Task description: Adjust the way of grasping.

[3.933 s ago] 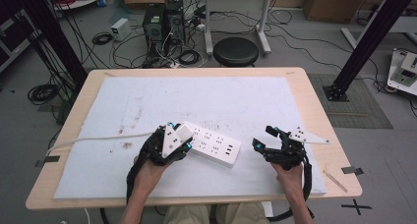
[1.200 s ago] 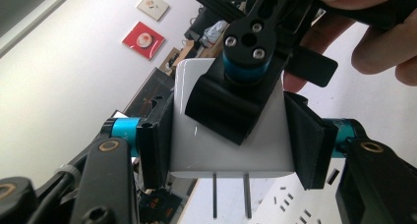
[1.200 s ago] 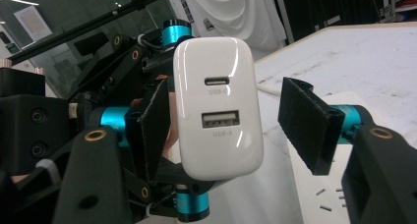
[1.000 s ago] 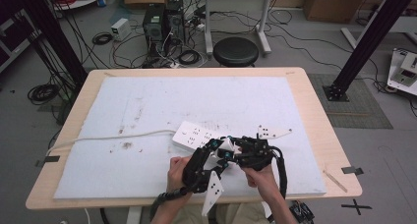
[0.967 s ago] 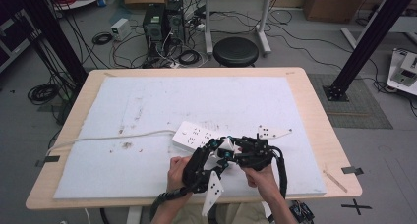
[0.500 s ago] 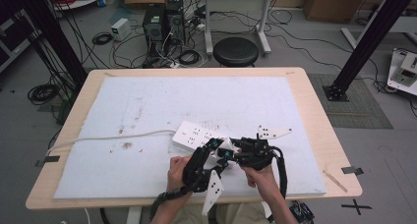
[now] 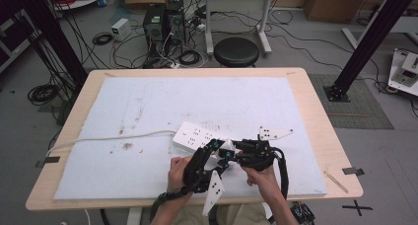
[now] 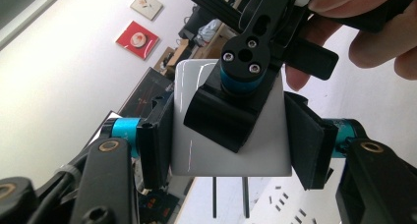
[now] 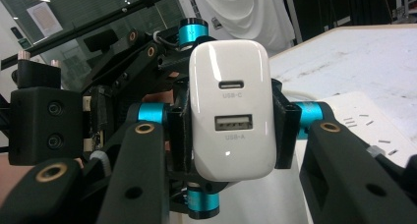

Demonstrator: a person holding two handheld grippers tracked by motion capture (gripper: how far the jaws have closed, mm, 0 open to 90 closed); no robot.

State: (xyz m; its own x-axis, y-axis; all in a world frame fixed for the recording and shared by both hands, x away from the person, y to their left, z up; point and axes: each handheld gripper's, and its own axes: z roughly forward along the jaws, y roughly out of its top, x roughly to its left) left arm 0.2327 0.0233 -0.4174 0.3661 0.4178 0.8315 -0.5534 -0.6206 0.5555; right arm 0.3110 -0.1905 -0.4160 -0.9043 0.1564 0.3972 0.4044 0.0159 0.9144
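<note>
A white USB charger [image 9: 231,116] with a USB-C and a USB-A port is held between both grippers just above the table's front middle. My left gripper [image 8: 228,145] is shut on its two broad sides, its prongs [image 8: 228,197] pointing down at the table. My right gripper [image 9: 231,130] has just been closing with the charger between its jaws, and its pads now press on the other two sides. In the high view the left gripper [image 7: 213,155] and right gripper [image 7: 232,154] meet tip to tip, right beside the near end of the white power strip [image 7: 197,136].
The power strip lies on a white mat [image 7: 148,106], its cable [image 7: 113,138] running left off the table. A thin stick [image 7: 336,179] and a tape piece [image 7: 352,170] lie at the right edge. A black stool [image 7: 236,51] stands beyond the table.
Some seconds ago the hands were apart, the left with the charger by the strip's left end. Now both grippers meet at the charger near the front edge. No shift shows over the last second.
</note>
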